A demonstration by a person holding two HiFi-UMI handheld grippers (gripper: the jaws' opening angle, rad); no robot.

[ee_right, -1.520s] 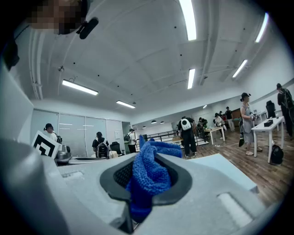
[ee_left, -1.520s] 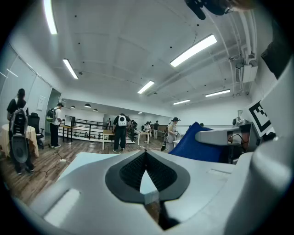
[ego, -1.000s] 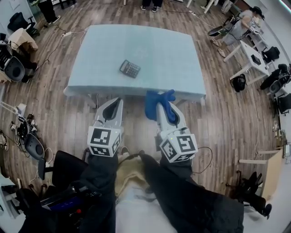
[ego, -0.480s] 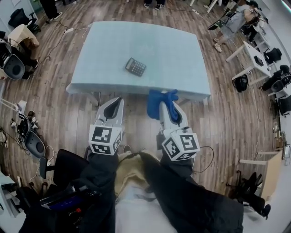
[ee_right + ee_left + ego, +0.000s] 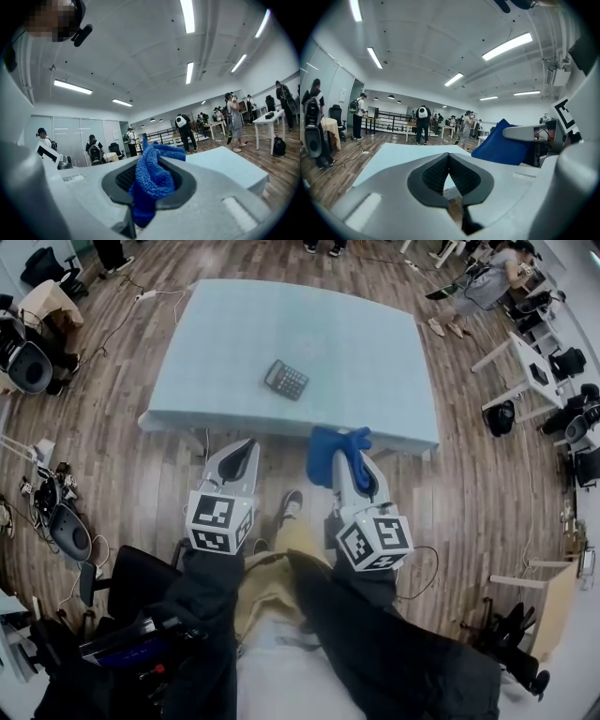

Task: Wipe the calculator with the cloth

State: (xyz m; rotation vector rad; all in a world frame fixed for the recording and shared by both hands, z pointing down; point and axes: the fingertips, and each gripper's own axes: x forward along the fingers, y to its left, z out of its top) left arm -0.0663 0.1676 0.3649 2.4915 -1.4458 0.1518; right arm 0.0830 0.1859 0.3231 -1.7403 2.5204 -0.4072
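1. Calculator [image 5: 286, 380]: dark, lying flat and askew on the pale blue table [image 5: 234, 324], in its near half; it is not being touched and is well apart from both grippers.
2. Cloth [image 5: 328, 448]: blue, bunched, being pinched between the jaws of the right gripper [image 5: 345, 463], with folds spilling over the tips.
3. Right gripper: being held just short of the table's near edge, above the wooden floor [image 5: 122, 484], jaws being kept clamped on the cloth.
4. Left gripper [image 5: 242, 454]: being held beside the right one, also short of the table; its jaws are being kept together at the tips, with nothing between them.
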